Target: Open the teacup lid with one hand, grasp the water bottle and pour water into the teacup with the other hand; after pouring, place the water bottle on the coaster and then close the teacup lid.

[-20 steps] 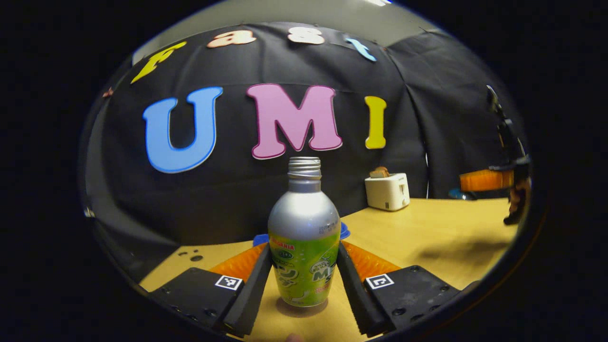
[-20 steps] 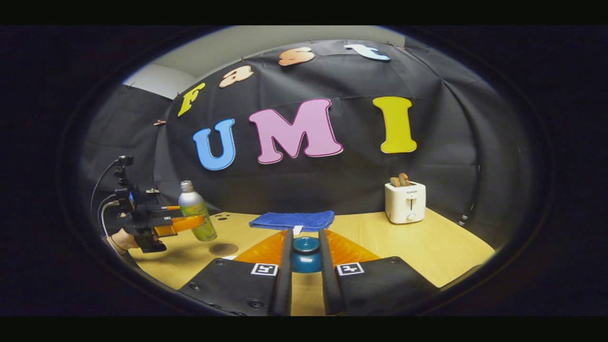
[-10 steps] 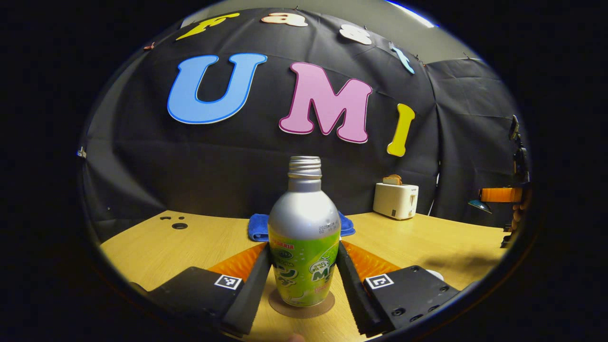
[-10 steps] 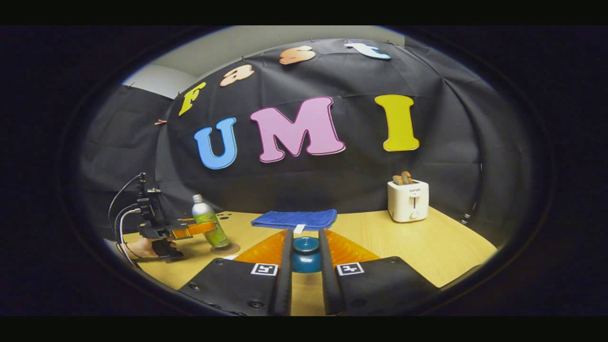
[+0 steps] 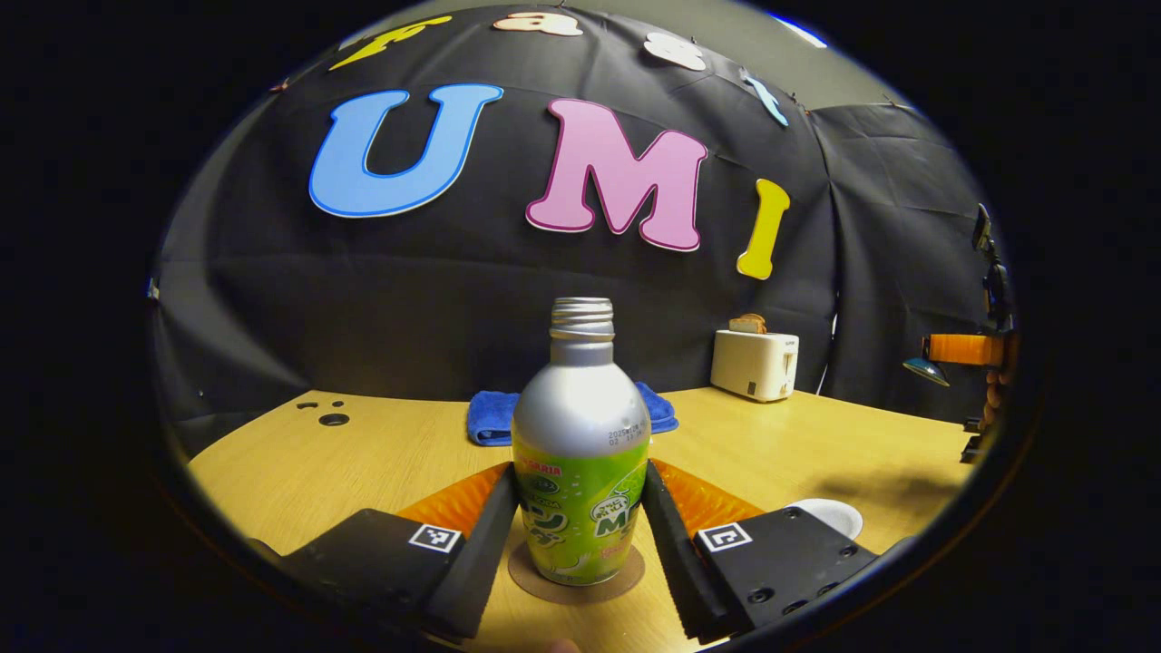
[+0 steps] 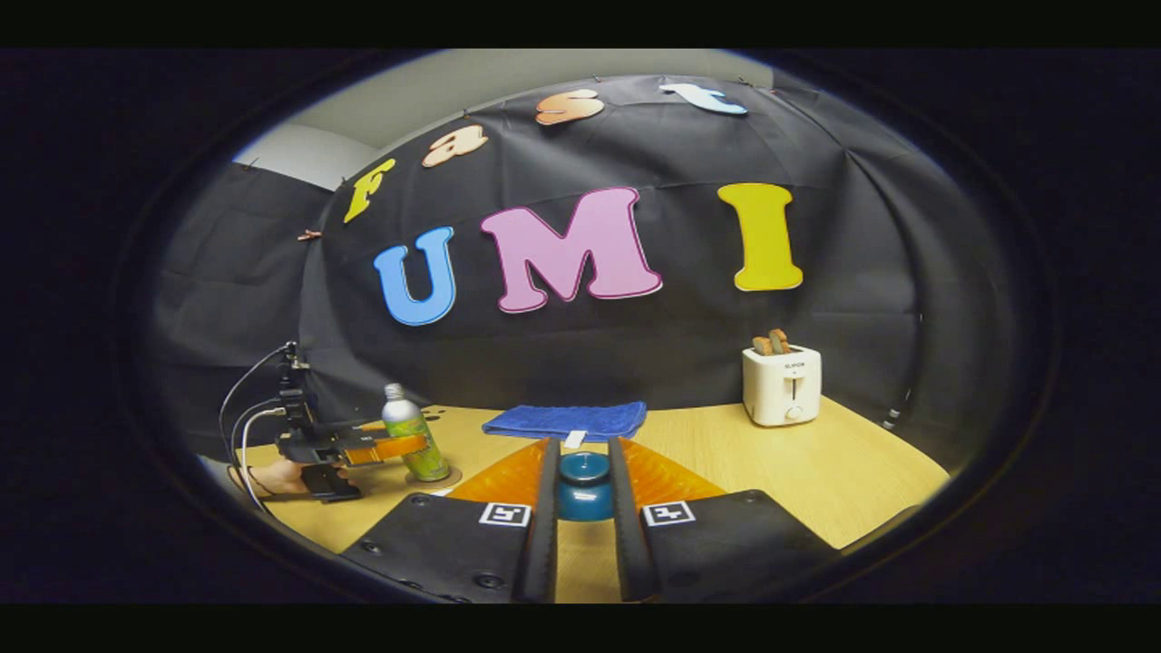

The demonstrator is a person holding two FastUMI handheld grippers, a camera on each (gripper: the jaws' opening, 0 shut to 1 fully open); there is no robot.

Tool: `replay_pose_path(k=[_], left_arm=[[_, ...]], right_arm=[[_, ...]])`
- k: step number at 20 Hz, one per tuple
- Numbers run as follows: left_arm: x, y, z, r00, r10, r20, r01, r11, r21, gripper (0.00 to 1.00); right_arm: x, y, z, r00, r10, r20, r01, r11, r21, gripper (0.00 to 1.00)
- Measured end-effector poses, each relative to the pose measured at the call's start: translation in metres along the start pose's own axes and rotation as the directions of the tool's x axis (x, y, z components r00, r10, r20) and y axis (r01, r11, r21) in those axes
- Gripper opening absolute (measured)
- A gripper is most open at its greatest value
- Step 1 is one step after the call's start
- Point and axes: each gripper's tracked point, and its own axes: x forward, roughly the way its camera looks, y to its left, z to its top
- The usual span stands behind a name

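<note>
On the left, the left gripper (image 5: 580, 535) is clamping the bottle (image 5: 580, 453), both fingers pressing on its labelled lower half, and the bottle is standing upright on the round coaster (image 5: 531, 578) on the table (image 5: 363, 453); from the right gripper view the same bottle (image 6: 413, 440) is sitting on the coaster (image 6: 446, 478) with a hand (image 6: 272, 476) holding that gripper (image 6: 399, 446) beside it. The bottle's neck is showing bare threads with no cap. Behind the bottle, toward the middle, a blue cloth (image 5: 485, 417) is lying against the wall, and a toaster (image 5: 753, 363) is standing farther right. Near the right edge of the left gripper view a white cup (image 5: 830, 515) is peeking out behind the finger base; whether it is holding water I cannot tell. Farther right, the right gripper (image 6: 580, 494) is squeezing the blue lid (image 6: 583, 485) between its fingers, holding it up off the cup. Judging from this, the pour seems finished and the bottle is reaching its place; what is remaining is letting go of the bottle and bringing the lid back down onto the cup.
</note>
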Motion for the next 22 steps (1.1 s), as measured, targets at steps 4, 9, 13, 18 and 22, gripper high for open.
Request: replay_pose_path(k=[4,9,13,18,22], left_arm=[[0.001,0.001,-0.004,1.000,0.002,-0.008,-0.002,1.000,-0.009,0.82],[-0.005,0.002,-0.002,1.000,0.013,-0.006,-0.013,1.000,-0.001,0.87],[-0.021,-0.004,0.000,1.000,0.013,0.003,-0.013,1.000,0.018,0.94],[-0.057,-0.010,0.000,0.999,0.029,0.015,-0.029,1.000,0.000,0.94],[-0.089,-0.005,0.016,0.991,0.122,0.062,-0.122,0.993,-0.010,0.94]], right_arm=[[0.000,0.002,0.000,1.000,0.003,0.000,-0.003,1.000,-0.002,0.30],[0.002,0.006,-0.002,1.000,0.011,-0.006,-0.011,1.000,-0.002,0.30],[0.004,0.014,-0.006,0.999,0.032,-0.013,-0.032,0.999,-0.001,0.30],[0.013,0.054,-0.017,0.992,0.122,-0.027,-0.121,0.992,0.025,0.25],[0.028,0.103,-0.037,0.980,0.193,-0.056,-0.190,0.981,0.045,0.30]])
